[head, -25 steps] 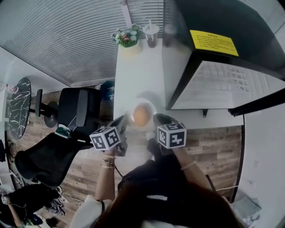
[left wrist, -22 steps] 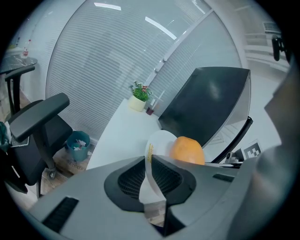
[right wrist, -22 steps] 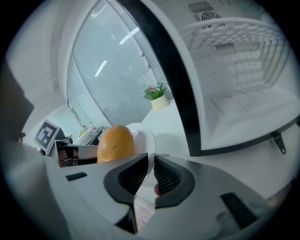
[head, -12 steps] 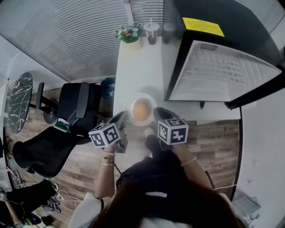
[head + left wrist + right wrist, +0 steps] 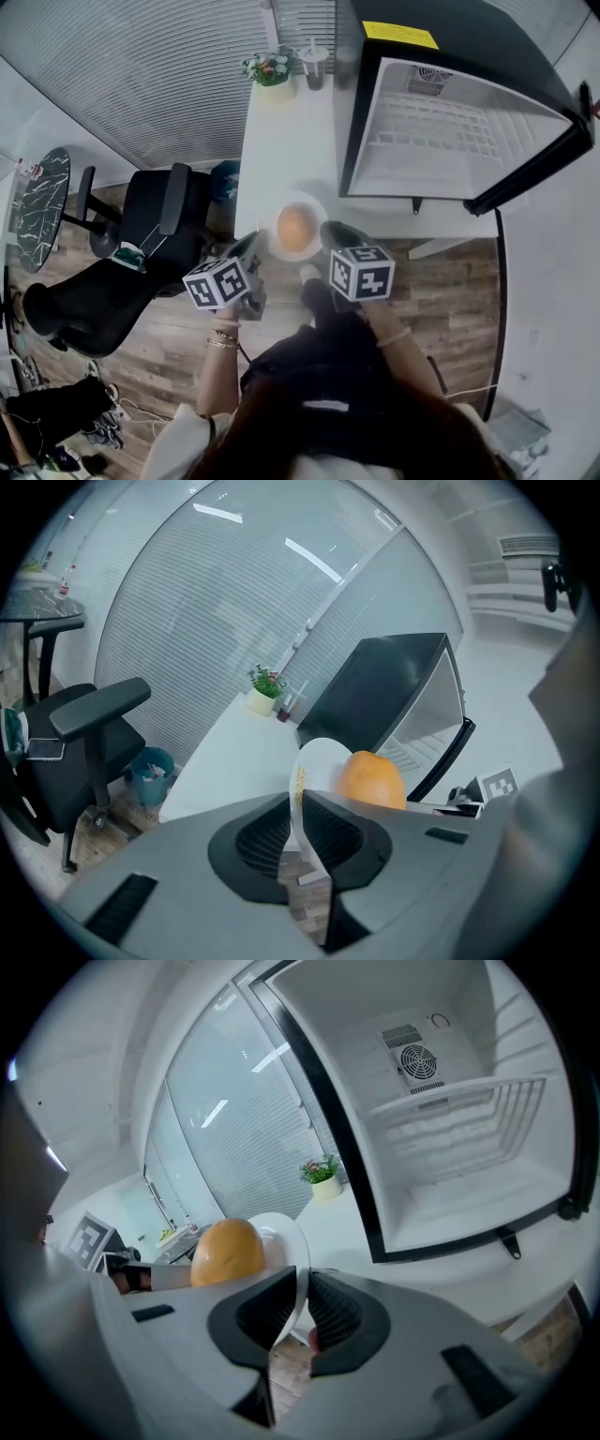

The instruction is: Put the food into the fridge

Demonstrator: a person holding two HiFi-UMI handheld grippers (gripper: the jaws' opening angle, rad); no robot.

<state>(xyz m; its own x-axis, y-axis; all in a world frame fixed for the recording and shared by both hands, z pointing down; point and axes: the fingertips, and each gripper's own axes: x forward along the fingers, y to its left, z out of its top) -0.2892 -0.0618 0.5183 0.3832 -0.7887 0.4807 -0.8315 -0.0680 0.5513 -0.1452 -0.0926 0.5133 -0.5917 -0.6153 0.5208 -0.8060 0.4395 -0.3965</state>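
Orange on the move: the fruit is riding loose on a white plate, which is hanging over the near edge of the table. The left hand-held gripper is pinching the plate's rim at eight o'clock and the right hand-held gripper at four o'clock. Each one's jaws are closed down on the thin edge.

Against a second ago, the plate is sitting a little higher and nearer the fridge. The fridge is standing open on the table at about one o'clock of the plate, and its white interior is now showing more fully. By the look of it, the carry is under way and the load is being lined up with the open compartment. Any tilt could be sending the unsecured orange rolling.

A yellow label on the fridge's black top is carrying dark print too small to read.
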